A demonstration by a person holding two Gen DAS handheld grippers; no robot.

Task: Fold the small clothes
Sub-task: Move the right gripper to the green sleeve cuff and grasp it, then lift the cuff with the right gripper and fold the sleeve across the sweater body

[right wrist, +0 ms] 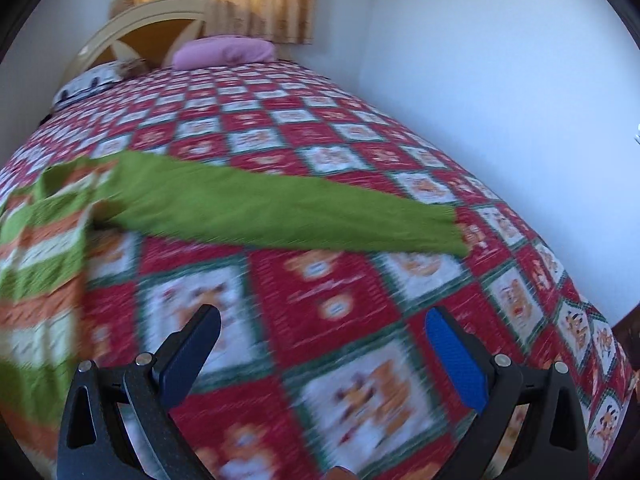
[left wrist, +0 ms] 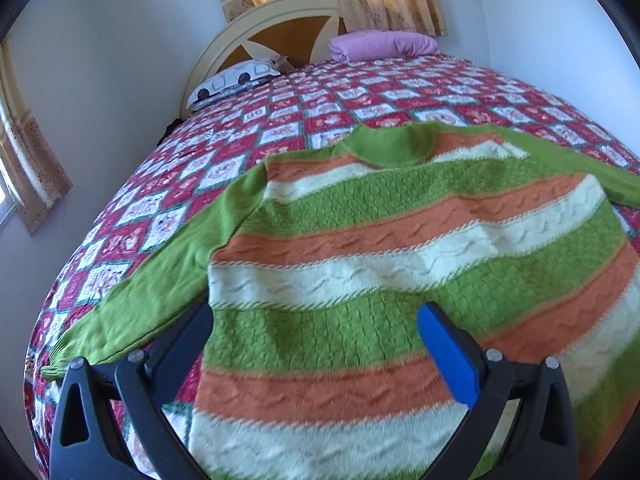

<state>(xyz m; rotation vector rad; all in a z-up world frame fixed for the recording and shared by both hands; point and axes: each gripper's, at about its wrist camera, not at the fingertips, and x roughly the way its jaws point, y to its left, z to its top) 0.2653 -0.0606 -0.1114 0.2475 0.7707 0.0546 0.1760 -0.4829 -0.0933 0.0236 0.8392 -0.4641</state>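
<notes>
Your right tongs (right wrist: 322, 344) hung wide and empty over the bed (right wrist: 400, 152), nearest the sweater (left wrist: 400, 248)'s right sleeve (right wrist: 280, 216), which stretched crosswise ahead; your left tongs (left wrist: 316, 340) gaped over its body.

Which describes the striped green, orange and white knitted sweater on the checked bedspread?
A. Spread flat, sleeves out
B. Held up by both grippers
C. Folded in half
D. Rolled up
A: the striped green, orange and white knitted sweater lies flat, its green sleeve stretched across the checked bedspread.
</notes>
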